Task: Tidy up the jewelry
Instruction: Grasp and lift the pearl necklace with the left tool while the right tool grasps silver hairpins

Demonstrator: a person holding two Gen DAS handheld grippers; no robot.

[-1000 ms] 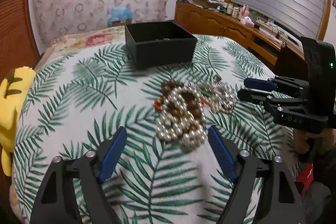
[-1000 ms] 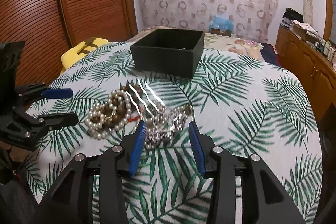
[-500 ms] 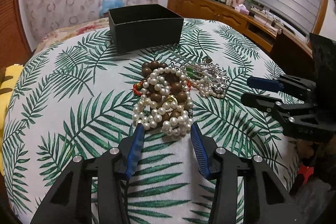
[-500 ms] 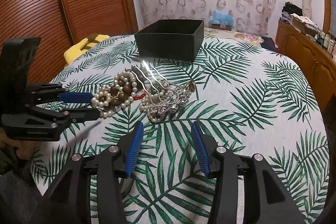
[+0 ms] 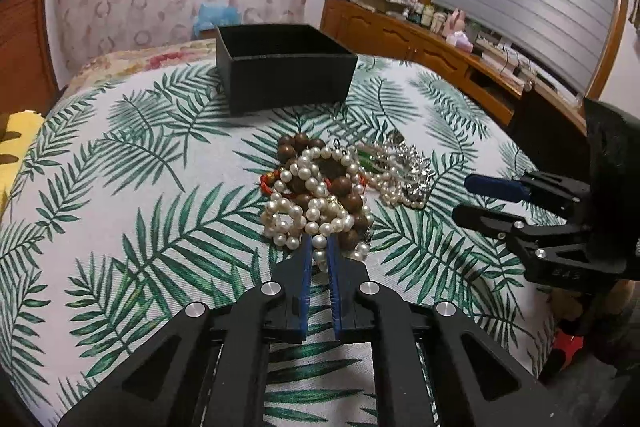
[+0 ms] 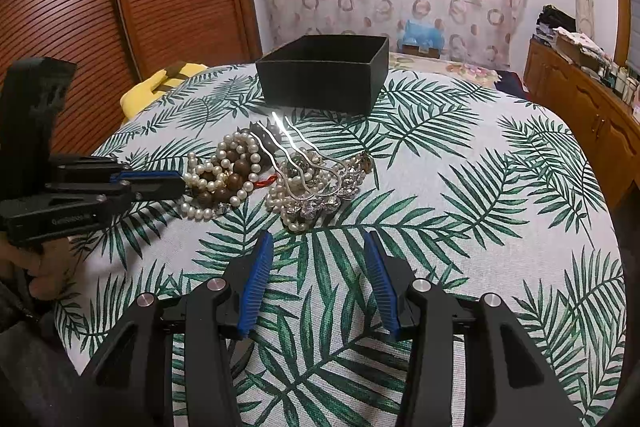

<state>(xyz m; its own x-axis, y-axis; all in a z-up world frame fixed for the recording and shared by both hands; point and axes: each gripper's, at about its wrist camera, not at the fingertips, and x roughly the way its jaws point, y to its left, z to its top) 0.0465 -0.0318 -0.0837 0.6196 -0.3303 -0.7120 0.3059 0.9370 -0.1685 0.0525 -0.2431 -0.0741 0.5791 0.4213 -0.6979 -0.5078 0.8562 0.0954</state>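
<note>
Silver hair comb [image 6: 304,163] prongs point away toward the black box [image 6: 324,75].

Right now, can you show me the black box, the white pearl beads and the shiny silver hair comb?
Black open box [image 6: 320,83], right wrist view, front wall.
White pearl beads [image 5: 288,205], left wrist view, near loop.
Shiny silver hair comb [image 6: 298,143], right wrist view, wavy prong.

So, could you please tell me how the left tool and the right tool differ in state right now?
The left tool is shut on the pearl strand, at the near edge of the jewelry pile; the right tool is open with nothing between its pads. The left tool touches the jewelry; the right tool sits short of the silver hairpin, apart from it. Both have blue pads and point toward the black box.
</note>
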